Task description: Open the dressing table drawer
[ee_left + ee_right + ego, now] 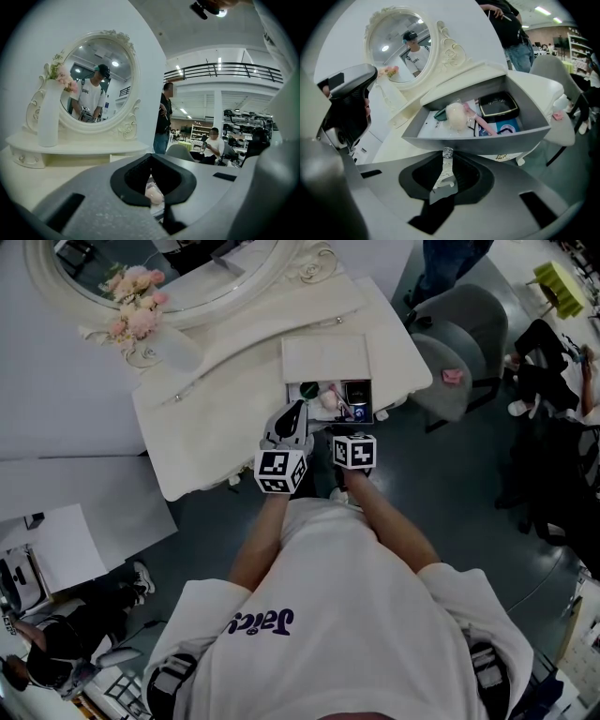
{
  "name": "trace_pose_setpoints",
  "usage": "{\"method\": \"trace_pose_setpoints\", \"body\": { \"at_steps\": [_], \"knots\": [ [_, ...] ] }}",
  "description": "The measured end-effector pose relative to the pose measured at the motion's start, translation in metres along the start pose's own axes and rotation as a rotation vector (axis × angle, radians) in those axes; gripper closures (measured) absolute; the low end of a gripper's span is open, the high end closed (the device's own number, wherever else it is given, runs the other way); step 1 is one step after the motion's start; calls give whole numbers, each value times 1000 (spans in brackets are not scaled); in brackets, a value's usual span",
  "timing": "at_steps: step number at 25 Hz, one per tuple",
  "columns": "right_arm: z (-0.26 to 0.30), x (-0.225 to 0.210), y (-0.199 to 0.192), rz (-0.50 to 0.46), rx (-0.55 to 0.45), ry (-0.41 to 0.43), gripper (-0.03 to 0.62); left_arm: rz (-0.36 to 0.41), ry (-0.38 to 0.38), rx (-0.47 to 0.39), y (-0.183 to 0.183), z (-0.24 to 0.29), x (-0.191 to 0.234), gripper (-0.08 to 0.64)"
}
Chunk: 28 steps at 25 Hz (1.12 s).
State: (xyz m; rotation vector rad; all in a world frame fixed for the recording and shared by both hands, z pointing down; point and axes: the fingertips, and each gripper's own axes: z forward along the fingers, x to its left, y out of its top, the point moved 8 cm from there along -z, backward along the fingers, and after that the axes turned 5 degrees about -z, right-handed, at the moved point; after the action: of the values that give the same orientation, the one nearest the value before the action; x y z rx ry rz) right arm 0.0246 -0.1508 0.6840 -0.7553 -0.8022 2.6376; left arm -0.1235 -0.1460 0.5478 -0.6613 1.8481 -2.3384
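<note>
The white dressing table (234, 418) has its drawer (371, 401) pulled out toward me. In the right gripper view the grey drawer front (497, 140) fills the middle, with a small clear knob (447, 153) under it. My right gripper (446, 161) is shut on that knob. Inside lie a fluffy cream puff (456, 116), a black compact case (499, 105) and a pink stick. My left gripper (292, 418) hovers level just left of the drawer, touching nothing. Its jaws stand close together with nothing between them. Only a sliver of the puff shows past the left gripper (152, 183).
An oval mirror (169, 277) and a white vase of pink flowers (136, 320) stand at the back of the table. Two grey chairs (459, 343) sit to the right. People stand and sit beyond the table and at the lower left.
</note>
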Motion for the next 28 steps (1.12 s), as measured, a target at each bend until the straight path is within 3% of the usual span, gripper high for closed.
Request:
{"method": "trace_pose_setpoints", "body": {
  "at_steps": [8,14,19,28],
  "knots": [
    [-9,-1,-3,-15,10,-1,522,-11,-19,8,-2,-1,-5,546],
    [-33,2,10,-63,-40,-16,529,-3,-14,-4,1,-4,-10,546],
    [-57,10,32,-150,-144,-47,546,4,-1,-16,6,-7,-12,546],
    [-127,19,98,-292,-427,-141,574,17,13,-73,38,-9,-22,546]
  ]
}}
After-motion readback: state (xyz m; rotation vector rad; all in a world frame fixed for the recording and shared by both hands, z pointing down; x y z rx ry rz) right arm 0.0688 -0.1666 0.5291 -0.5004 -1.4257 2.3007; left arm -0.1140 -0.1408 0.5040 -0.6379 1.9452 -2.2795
